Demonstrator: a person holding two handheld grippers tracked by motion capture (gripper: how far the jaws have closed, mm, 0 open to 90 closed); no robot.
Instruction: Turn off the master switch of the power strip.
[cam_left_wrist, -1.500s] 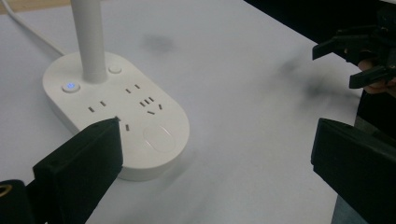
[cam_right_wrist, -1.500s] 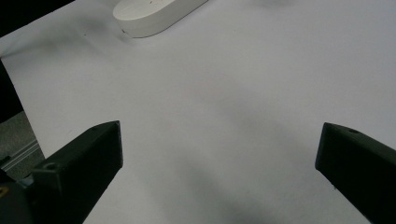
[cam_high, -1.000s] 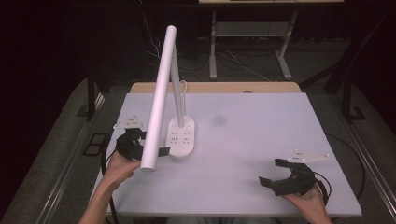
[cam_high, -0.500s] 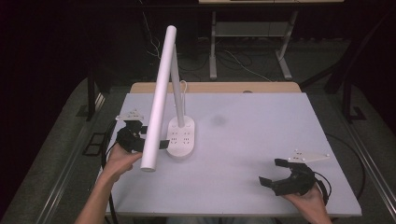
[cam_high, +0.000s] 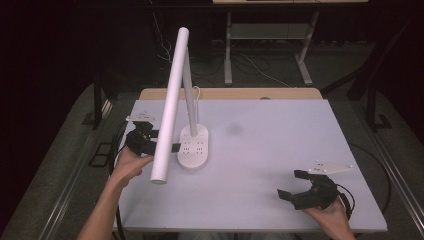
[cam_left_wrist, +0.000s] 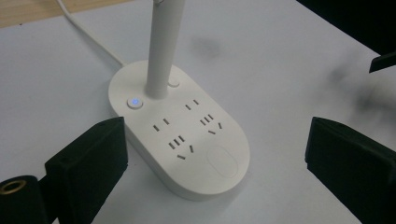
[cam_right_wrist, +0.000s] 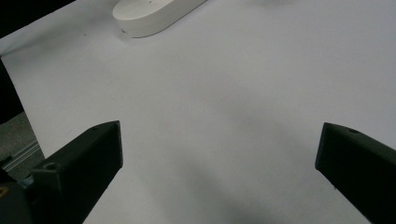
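Observation:
A white desk lamp stands at the left middle of the table, on an oval base (cam_high: 194, 147) that carries several sockets. Its long tube head (cam_high: 170, 105) slants down toward the front. In the left gripper view a small button (cam_left_wrist: 135, 101) glows blue beside the stem (cam_left_wrist: 163, 46) on the base (cam_left_wrist: 187, 140). My left gripper (cam_high: 159, 141) is open just left of the base, which lies between and ahead of its jaws (cam_left_wrist: 217, 140). My right gripper (cam_high: 289, 184) is open over bare table at the front right (cam_right_wrist: 219, 140), far from the base (cam_right_wrist: 149, 11).
The grey-white table (cam_high: 275, 140) has a wooden strip (cam_high: 230, 94) along its far edge. The lamp's white cable (cam_left_wrist: 88, 32) runs back toward that strip. A metal frame (cam_high: 270, 40) and loose cables sit on the dark floor beyond. The tube head overhangs my left gripper.
My left gripper has moved a little away from the person, drawing level with the lamp base. The right gripper and the lamp have stayed put.

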